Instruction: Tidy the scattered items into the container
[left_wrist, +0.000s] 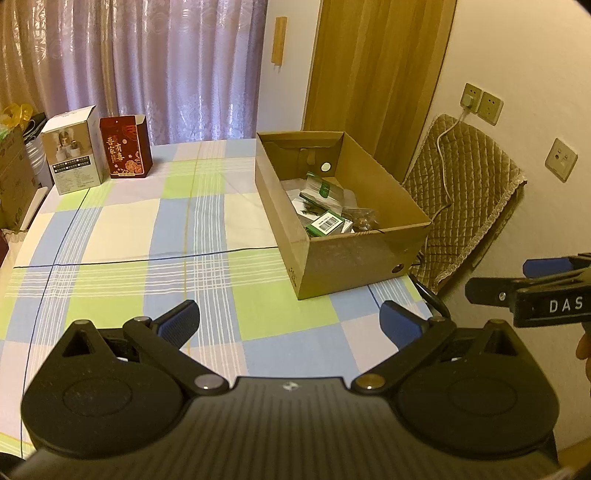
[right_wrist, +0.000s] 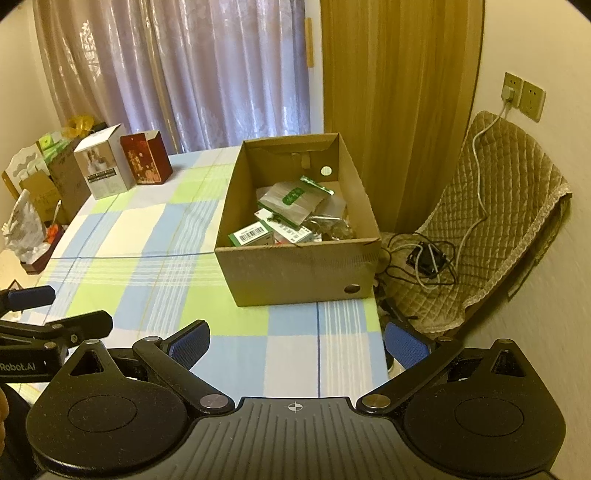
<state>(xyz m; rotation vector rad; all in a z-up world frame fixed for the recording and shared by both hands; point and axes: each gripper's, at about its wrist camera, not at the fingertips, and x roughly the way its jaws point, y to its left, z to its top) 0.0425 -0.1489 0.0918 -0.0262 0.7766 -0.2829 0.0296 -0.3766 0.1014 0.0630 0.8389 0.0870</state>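
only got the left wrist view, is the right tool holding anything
Observer: No, the right tool is open and empty.
Operator: whats on the chair past the box
Observer: A tangle of cables lies on its seat.
Operator: anything loose off the table far left
Observer: A crumpled white plastic bag sits just past that edge.

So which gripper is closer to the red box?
Left. The left gripper hangs open over the checked cloth, on the side of the red box. The right gripper is open too, farther over by the cardboard box.
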